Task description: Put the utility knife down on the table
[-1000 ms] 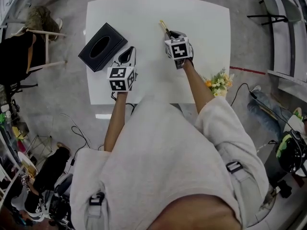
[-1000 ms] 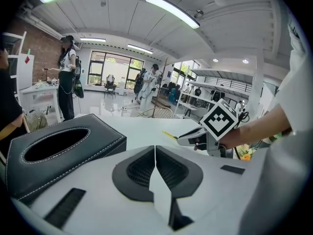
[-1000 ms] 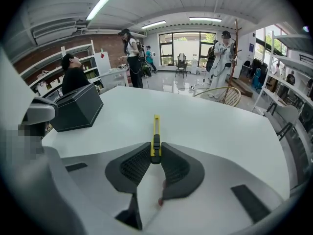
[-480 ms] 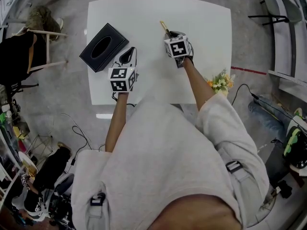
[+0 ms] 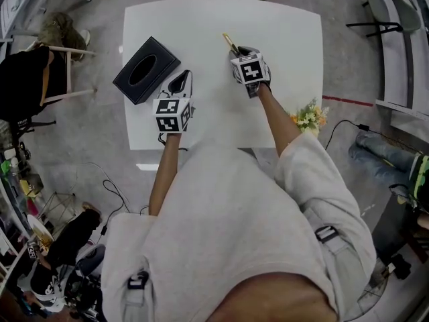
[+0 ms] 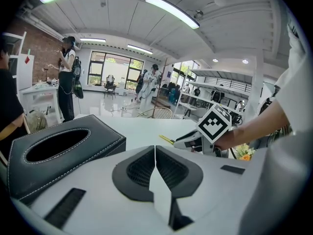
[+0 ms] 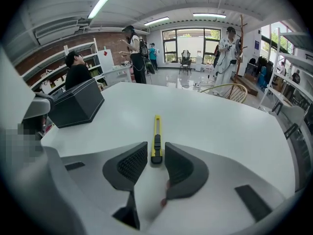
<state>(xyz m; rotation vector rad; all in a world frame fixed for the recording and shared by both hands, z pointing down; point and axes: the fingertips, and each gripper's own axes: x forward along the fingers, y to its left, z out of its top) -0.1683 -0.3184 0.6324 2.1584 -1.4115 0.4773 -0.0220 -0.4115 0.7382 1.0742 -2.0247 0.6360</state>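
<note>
The yellow utility knife [image 7: 156,131] lies flat on the white table [image 5: 281,32], pointing away from me. Its black rear end sits between the jaws of my right gripper [image 7: 155,152]. Those jaws stand slightly apart, with a thin gap on each side of the knife. From the head view the knife [image 5: 230,42] sticks out past the right gripper [image 5: 239,51] near the table's middle. My left gripper [image 5: 179,80] rests low over the table to the left, shut with nothing in it [image 6: 155,148]. It also sees the knife [image 6: 166,139] and the right gripper [image 6: 193,142].
A black leather tissue box [image 5: 146,69] stands at the table's left edge, close beside the left gripper. A small bunch of flowers [image 5: 307,117] sits off the table's right front corner. People stand in the room beyond the table.
</note>
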